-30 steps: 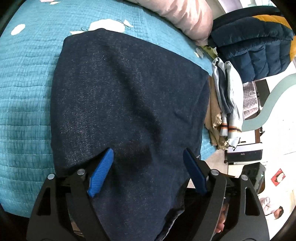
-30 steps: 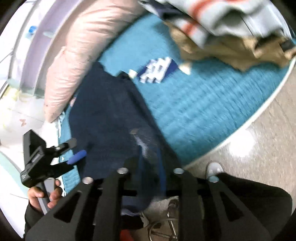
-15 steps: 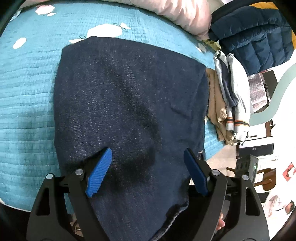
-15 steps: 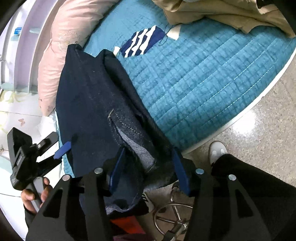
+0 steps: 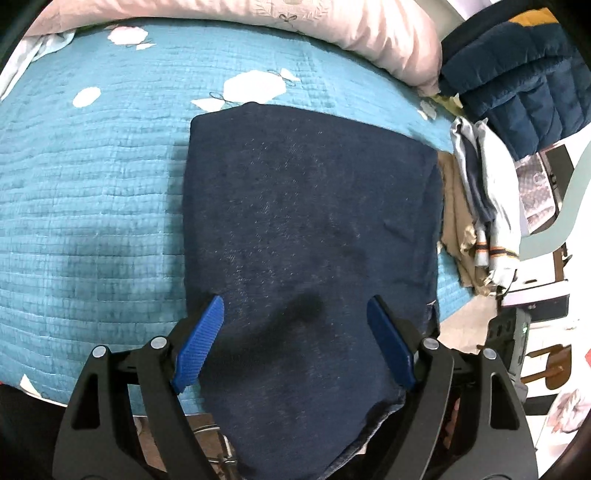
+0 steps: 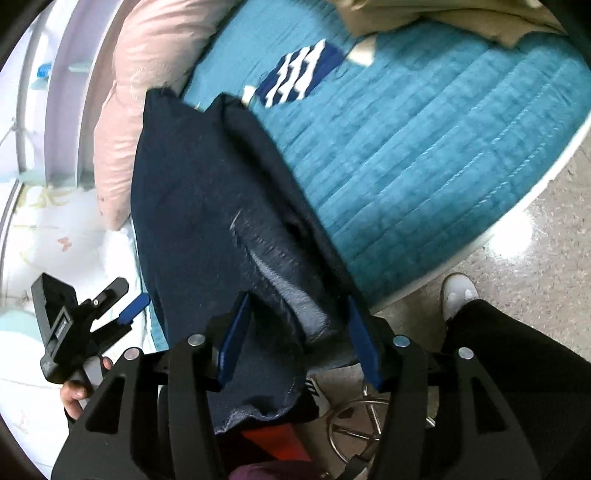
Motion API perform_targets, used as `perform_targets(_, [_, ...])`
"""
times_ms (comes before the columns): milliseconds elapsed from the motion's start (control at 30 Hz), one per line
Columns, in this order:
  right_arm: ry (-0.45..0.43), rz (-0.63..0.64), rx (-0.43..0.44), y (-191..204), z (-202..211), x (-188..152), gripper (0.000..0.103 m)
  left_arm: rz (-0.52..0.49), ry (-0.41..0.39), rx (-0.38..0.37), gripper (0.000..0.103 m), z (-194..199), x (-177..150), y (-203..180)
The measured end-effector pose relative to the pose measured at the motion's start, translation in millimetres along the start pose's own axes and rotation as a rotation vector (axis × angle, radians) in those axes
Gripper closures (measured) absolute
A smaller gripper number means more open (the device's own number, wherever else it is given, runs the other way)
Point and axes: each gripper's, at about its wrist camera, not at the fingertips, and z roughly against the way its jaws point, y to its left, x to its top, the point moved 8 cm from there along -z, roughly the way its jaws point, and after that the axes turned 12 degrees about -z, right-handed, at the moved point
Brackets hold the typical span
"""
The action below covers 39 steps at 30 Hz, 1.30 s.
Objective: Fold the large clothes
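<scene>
Dark jeans (image 5: 314,229) lie folded on the teal quilt (image 5: 92,192), near end hanging off the bed edge toward the floor (image 6: 517,266), pink pillow (image 5: 332,26) along the far side. Left gripper (image 5: 295,332) is spread wide over the near part of the denim, grasping nothing. Right gripper (image 6: 295,332) is also released, fingers (image 6: 232,339) straddling the hanging end with its paler inside fabric; tan clothes (image 5: 458,221) piled at right.

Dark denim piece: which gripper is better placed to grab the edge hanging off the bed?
Right. The right gripper is open straddling the denim hem at the bed edge; the left gripper is open over its flat middle.
</scene>
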Motion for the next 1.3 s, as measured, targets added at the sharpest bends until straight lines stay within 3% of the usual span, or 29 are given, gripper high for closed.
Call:
perform_targets(267, [0.031, -0.027, 0.045, 2, -9, 5, 0.048, -0.01, 0.0, 0.004, 0.022, -4, -1, 1])
perform_targets(533, [-0.055, 0.038, -0.068, 6, 5, 6, 0.049, -0.022, 0.001, -0.013, 0.02, -5, -1, -1])
perform_targets(867, [0.021, -0.002, -0.056, -3, -15, 5, 0.039, -0.057, 0.005, 0.007, 0.017, -9, -2, -4])
perform_targets(933, [0.023, 0.001, -0.052, -2, -14, 2, 0.043, -0.058, 0.005, 0.005, 0.017, -9, -1, -4])
perform_targets(967, [0.031, 0.012, -0.039, 1, -13, -1, 0.054, -0.056, 0.005, 0.005, 0.017, -9, -1, -3])
perform_targets(1033, [0.034, 0.044, -0.04, 8, -13, -10, 0.056, -0.056, 0.007, 0.005, 0.017, -9, -1, -3])
perform_targets(1200, [0.031, 0.006, -0.062, 3, -23, -4, 0.051, -0.063, 0.006, 0.006, 0.016, -10, -1, -5])
perform_targets(1300, [-0.011, 0.012, -0.158, -4, -20, -6, 0.034, -0.068, 0.006, -0.006, 0.016, -9, -2, -5])
